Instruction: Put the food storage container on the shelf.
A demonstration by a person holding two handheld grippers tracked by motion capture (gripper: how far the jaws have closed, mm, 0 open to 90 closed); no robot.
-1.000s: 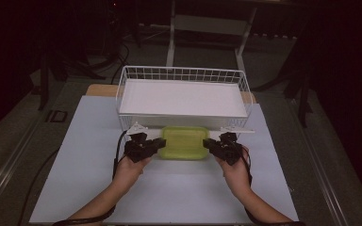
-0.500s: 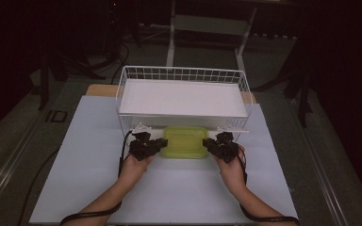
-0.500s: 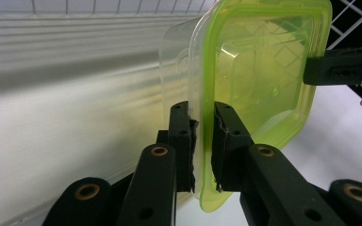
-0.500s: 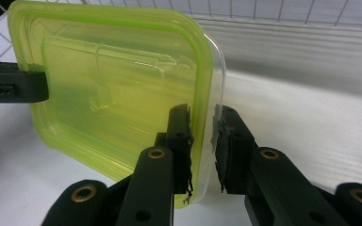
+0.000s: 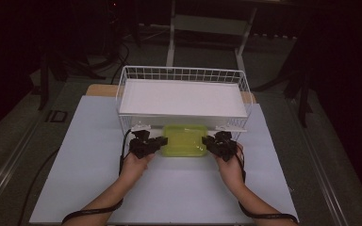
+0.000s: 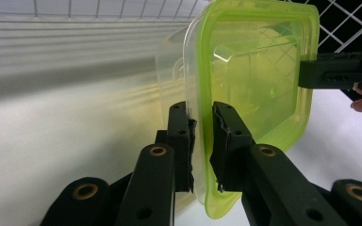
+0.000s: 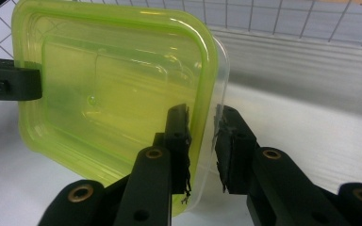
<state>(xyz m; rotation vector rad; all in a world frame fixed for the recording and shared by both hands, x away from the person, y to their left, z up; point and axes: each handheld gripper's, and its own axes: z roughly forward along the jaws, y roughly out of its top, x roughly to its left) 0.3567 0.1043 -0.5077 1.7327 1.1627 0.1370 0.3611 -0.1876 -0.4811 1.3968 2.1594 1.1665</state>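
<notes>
Left tool (image 5: 162,141), seen from the high view, clamped on the left end of the green-lidded container (image 5: 185,140). In the left gripper view, same left tool (image 6: 201,136) with jaws nearly together, pads pinching the lime-green lid rim and the clear wall just under it; only that thin edge between them. Right tool (image 5: 207,143) clamped on the container's right end in mirror fashion. In the right gripper view, right tool (image 7: 201,134) with jaws a little wider apart, one pad pressed on the green lid's top, the other against the clear tub side; possibly a sliver of gap at that outer pad, hard to judge through the translucent plastic. Farther off in each gripper view, the opposite tool's black jaw gripping the far edge of the container (image 6: 254,70).

Container gripped between the two tools, lid up, just in front of the white wire basket (image 5: 181,74), close to its front wall. Whether resting on the white surface (image 5: 75,155) or held just above it, not clear. Basket lined with a flat white sheet (image 5: 181,96). Hands (image 5: 134,165) behind the tools, forearms entering from the bottom edge, black cables (image 5: 94,214) trailing beside them.
</notes>
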